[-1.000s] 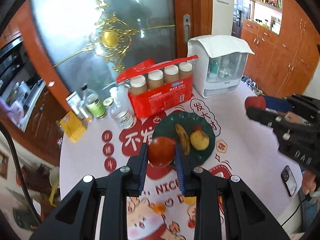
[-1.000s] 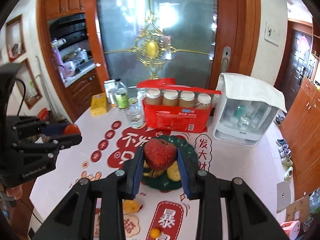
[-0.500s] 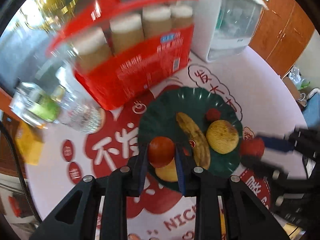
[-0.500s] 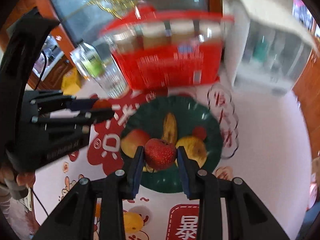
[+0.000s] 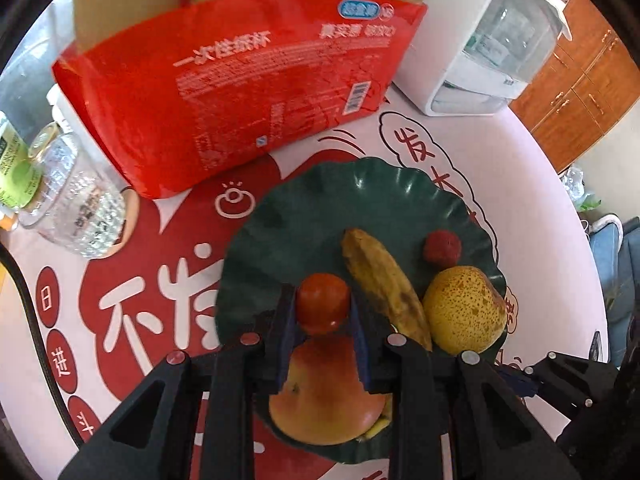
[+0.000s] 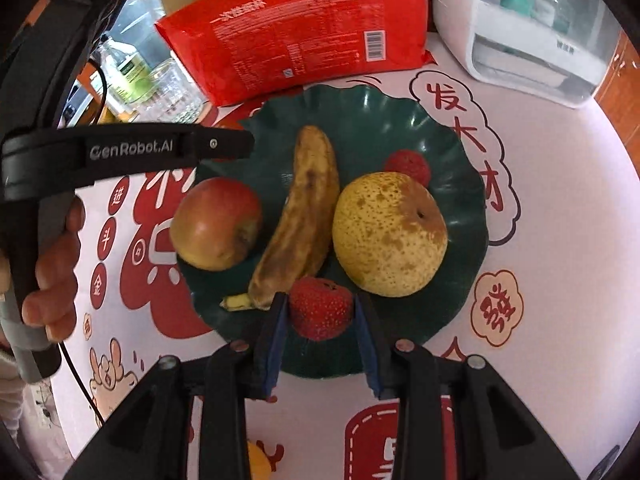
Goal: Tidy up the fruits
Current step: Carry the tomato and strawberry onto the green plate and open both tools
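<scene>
A dark green scalloped plate [image 5: 320, 208] [image 6: 376, 120] holds a spotted banana [image 5: 384, 284] [image 6: 308, 208], a yellow pear [image 5: 464, 308] [image 6: 388, 236], an apple [image 5: 324, 396] [image 6: 216, 224] and a small red strawberry [image 5: 442, 247] [image 6: 408, 164]. My left gripper [image 5: 323, 312] is shut on a small red tomato [image 5: 323, 307], held over the plate just above the apple. My right gripper [image 6: 320, 316] is shut on a strawberry [image 6: 320, 312] over the plate's near edge. The left gripper's body [image 6: 132, 152] shows in the right wrist view, beside the apple.
A red pack of paper cups [image 5: 240, 80] [image 6: 296, 28] stands right behind the plate. A clear glass jar [image 5: 76, 208] and a green-labelled bottle [image 6: 132, 72] stand to the left. A white dispenser box [image 5: 488, 48] [image 6: 532, 36] stands at the back right.
Both grippers have moved forward and down over the plate, each still holding its fruit. The plate and the fruits now fill both views.
</scene>
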The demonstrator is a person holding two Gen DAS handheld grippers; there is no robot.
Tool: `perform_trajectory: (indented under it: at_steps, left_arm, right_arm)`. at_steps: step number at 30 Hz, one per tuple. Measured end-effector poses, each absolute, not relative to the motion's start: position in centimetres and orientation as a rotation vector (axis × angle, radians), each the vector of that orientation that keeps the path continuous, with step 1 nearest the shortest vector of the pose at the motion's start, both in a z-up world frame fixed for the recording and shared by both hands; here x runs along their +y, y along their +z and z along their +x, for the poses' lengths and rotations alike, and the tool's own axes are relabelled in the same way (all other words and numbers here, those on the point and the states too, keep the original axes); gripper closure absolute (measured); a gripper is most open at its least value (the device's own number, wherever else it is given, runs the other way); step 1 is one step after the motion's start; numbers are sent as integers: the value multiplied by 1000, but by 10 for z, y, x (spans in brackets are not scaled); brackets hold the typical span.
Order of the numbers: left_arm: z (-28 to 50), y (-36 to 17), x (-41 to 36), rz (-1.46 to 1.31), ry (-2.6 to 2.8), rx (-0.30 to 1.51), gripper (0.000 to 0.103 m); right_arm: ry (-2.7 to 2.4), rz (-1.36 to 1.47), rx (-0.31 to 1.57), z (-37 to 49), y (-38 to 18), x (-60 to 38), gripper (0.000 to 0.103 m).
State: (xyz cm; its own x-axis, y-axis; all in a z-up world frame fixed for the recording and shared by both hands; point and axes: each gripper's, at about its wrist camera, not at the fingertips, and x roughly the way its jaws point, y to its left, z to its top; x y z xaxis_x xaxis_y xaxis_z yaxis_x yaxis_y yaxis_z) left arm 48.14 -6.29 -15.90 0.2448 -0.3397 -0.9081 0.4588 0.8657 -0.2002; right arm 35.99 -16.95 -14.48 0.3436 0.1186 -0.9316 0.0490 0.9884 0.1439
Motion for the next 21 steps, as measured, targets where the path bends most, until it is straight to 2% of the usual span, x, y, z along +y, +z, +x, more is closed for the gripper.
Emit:
perform_trajectory:
  at_steps: [4, 6, 10, 17, 21]
  left_arm:
    - [479, -162, -67, 146, -541, 1203, 78]
    - [479, -160, -65, 151, -536, 1198, 71]
    - [474, -153, -57, 157, -515, 1178, 47]
    - [454, -128, -42, 173, -494, 1121, 39]
    - [439, -113, -31, 152, -485, 1114, 38]
  right_arm:
    - [32, 168, 1236, 363, -156, -168, 69]
    - [22, 159, 1238, 363, -159, -168, 68]
    - [28, 165, 1228, 360, -158, -172, 66]
    - [25, 215, 1199, 352, -145, -182, 65]
    - [31, 222, 1180, 343, -135, -184, 65]
